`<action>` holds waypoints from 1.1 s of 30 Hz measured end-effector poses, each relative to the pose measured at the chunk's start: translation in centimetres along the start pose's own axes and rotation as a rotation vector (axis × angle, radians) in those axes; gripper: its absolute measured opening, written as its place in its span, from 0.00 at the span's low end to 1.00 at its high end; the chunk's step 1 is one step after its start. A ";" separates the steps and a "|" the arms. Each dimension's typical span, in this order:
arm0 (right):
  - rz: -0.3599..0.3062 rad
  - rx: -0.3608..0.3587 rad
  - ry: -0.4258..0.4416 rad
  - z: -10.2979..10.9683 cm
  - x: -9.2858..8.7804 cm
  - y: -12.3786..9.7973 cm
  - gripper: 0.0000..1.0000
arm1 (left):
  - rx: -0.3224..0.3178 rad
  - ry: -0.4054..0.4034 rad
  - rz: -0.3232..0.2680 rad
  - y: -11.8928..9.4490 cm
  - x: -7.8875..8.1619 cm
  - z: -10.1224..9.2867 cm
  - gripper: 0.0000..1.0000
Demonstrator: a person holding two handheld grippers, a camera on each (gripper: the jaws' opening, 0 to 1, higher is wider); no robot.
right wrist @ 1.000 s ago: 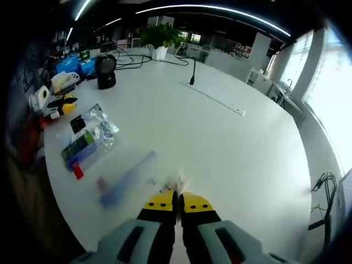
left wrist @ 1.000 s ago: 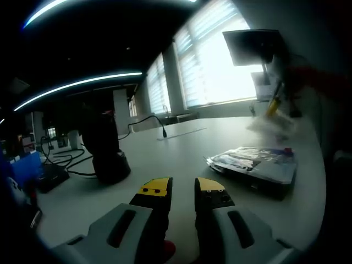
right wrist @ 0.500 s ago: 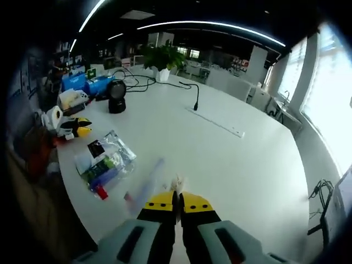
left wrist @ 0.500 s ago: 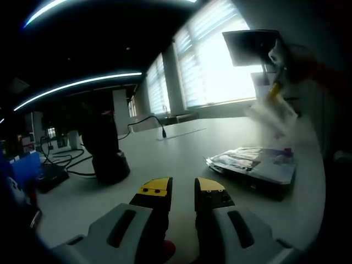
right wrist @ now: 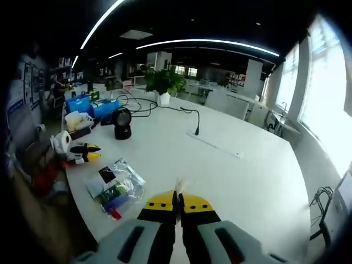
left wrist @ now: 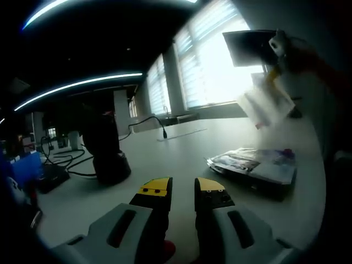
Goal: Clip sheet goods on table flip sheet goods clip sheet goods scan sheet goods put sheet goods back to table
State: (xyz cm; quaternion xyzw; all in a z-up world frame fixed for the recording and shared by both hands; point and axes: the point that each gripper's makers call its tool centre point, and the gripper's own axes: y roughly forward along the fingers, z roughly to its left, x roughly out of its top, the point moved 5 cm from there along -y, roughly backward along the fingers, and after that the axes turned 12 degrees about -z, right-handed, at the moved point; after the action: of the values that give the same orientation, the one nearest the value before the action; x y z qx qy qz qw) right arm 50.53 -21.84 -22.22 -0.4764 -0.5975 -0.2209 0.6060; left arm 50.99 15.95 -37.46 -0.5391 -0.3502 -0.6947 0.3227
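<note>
Above the desk (right wrist: 242, 165), well past the scanner (right wrist: 122, 123), the right gripper (right wrist: 177, 202) held a thin clear packet (left wrist: 265, 104) by one edge, jaws pinched shut on it; it looked light, floppy and slippery, while the left gripper (left wrist: 182, 190) idled with jaws narrowly apart.

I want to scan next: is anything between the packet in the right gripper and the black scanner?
Nothing visible: only table surface lies between the packet in the right gripper and the scanner.
</note>
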 end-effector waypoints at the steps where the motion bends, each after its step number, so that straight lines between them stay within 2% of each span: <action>1: -0.002 -0.017 -0.017 -0.2 0.1 0.0 0.00 | -0.002 0.000 -0.001 0.0 0.1 -0.1 0.09; 10: -0.078 -0.060 0.035 0.1 1.3 0.5 0.00 | -0.007 -0.004 -0.003 0.0 0.2 -0.2 0.09; 16: -0.137 -0.086 0.037 0.5 2.2 1.5 0.00 | -0.011 -0.007 -0.006 0.0 0.3 -0.3 0.09; 20: -0.186 -0.100 0.068 0.7 2.8 2.5 0.00 | -0.013 -0.004 -0.006 0.1 0.1 -0.2 0.09; 23: -0.210 -0.141 0.052 0.9 3.3 3.0 0.00 | -0.014 -0.006 -0.007 0.1 0.1 -0.1 0.09; 33: -0.266 -0.176 0.031 2.0 4.6 4.9 0.00 | -0.013 -0.011 -0.009 0.1 -0.1 0.1 0.09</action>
State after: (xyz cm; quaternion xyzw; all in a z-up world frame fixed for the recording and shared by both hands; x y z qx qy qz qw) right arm 54.54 -16.58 -19.75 -0.4407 -0.6242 -0.3580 0.5366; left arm 51.13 15.94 -37.48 -0.5435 -0.3500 -0.6953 0.3141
